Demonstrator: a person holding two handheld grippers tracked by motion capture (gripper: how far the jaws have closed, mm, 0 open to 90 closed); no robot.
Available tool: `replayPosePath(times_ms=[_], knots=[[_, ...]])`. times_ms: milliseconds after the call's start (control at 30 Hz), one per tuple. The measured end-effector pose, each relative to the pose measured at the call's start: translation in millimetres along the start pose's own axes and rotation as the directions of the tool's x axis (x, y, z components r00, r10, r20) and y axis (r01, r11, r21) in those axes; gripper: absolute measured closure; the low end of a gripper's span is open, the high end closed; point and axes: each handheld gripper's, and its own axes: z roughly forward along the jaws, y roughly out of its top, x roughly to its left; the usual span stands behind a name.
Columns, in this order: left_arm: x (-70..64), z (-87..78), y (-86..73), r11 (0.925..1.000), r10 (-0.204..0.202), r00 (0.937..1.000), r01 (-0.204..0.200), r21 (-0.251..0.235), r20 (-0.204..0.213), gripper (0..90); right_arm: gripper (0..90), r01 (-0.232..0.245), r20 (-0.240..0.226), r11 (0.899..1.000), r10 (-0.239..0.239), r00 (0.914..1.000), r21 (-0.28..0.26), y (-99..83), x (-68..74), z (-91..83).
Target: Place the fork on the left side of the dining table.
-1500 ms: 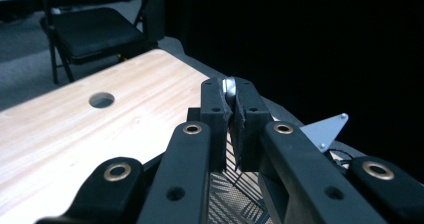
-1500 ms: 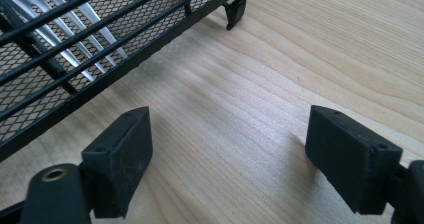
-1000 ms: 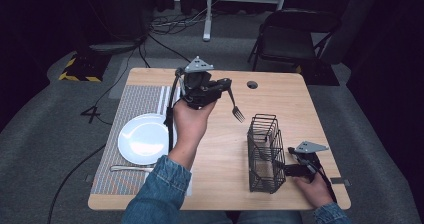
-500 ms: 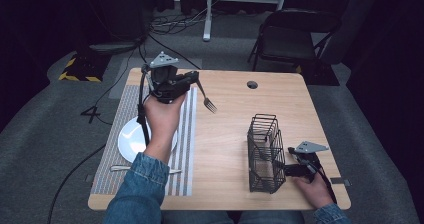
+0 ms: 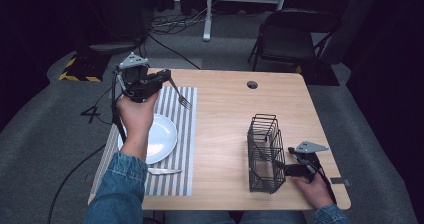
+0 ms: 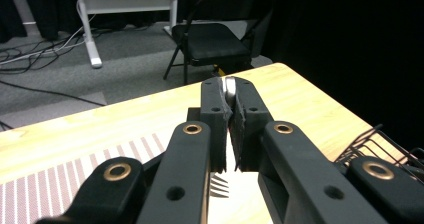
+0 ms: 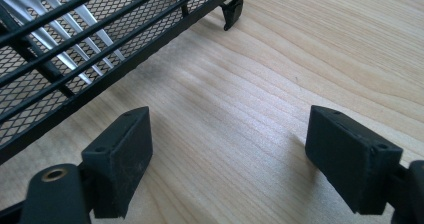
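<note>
We see the left gripper (image 5: 167, 79) raised above the far left corner of the light wooden table (image 5: 225, 109), over the grey striped placemat (image 5: 175, 149), with bare wood stretching away beyond its jaws towards the far edge and nothing crowding it; its jaws are pinched almost together on the handle of a silver metal fork (image 5: 180, 96), whose tines hang down beneath the jaws and show just under them in the left gripper view (image 6: 218, 185); below and behind those jaws lie the round white plate (image 5: 160, 136) and a silver knife (image 5: 162, 171); since half a second ago this gripper and its fork have moved further left, out over the placemat; the right gripper (image 7: 230, 154) rests on the wood by the near right edge, jaws spread wide with bare table between them, holding nothing; just to the left of its jaws stands the black wire mesh cutlery basket (image 7: 75, 59), apart from them, unmoved.
</note>
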Motion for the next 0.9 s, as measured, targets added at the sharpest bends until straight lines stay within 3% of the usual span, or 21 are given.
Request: replayPosePath(times_ms=[67,267,433,667,900], knots=[[3.6,-0.8,-0.6,1.0000,-0.005,1.0000,0.005,-0.001,-0.002,85.7,19.0,-0.001,0.001,1.000,0.001,1.0000,0.000,0.0,0.1,0.0],[30.8,-3.4,-2.8,0.9988,-0.048,0.9986,0.047,-0.009,-0.024,85.7,18.9,-0.003,0.004,1.000,0.003,1.0000,0.000,0.0,0.3,0.0],[43.2,1.5,-4.7,0.9986,-0.054,0.9978,0.053,-0.001,-0.039,85.7,18.9,-0.006,0.008,1.000,0.006,0.9999,0.000,0.0,0.6,0.0],[65.7,28.4,-18.0,0.9958,-0.083,0.9947,0.085,0.033,-0.060,85.6,19.0,-0.009,0.011,1.000,0.009,0.9999,0.000,0.1,0.8,0.1],[82.7,43.4,-27.5,0.9908,-0.125,0.9890,0.129,0.041,-0.078,85.6,18.9,-0.014,0.015,1.000,0.015,0.9998,-0.001,0.3,1.0,0.5]])
